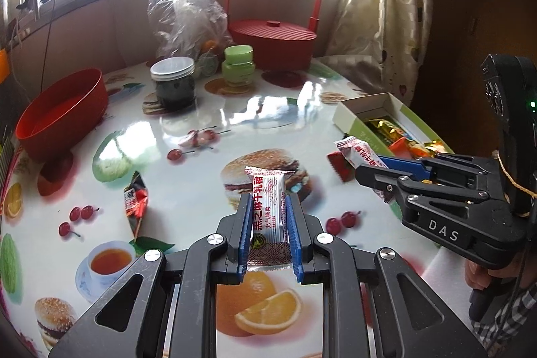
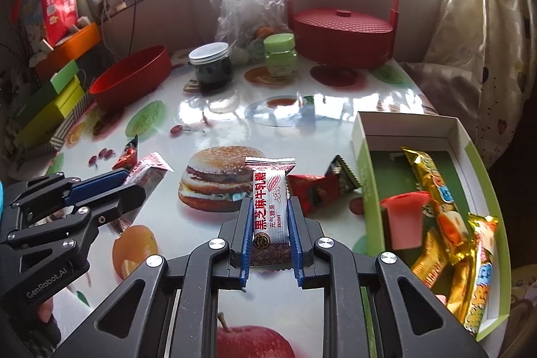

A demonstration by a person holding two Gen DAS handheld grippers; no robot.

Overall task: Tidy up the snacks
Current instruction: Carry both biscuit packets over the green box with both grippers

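1. The left gripper (image 1: 268,234) is clamped on a white-and-red sesame nougat packet (image 1: 268,207); the packet stands up between the blue pads with its long axis running along the fingers, its crimped top end pointing to the upper middle of the left wrist frame.
2. The right gripper (image 2: 269,234) pinches a second packet of the same sweet (image 2: 270,200), held the same way, long axis in line with the fingers.
3. Both packets hang clear of the fruit-print table (image 1: 188,136).
4. The relation that matters is where the open cardboard tray (image 2: 362,163) lies: in the right wrist view it fills the right side of the frame, just beside the gripper, with gold-wrapped bars (image 2: 433,190) and a pink jelly cup (image 2: 402,217) already inside.
5. In the left wrist view the same tray (image 1: 352,116) sits at the middle right, beyond the right gripper (image 1: 369,170), so the right hand looks the nearer one and should likely drop first.
6. My guess is each packet wants turning to lie flat along the tray's long side.
7. Loose snacks remain on the table: a red-and-black wrapper (image 1: 134,203) at the lower left of the left view and red packets (image 2: 315,190) just left of the tray in the right view
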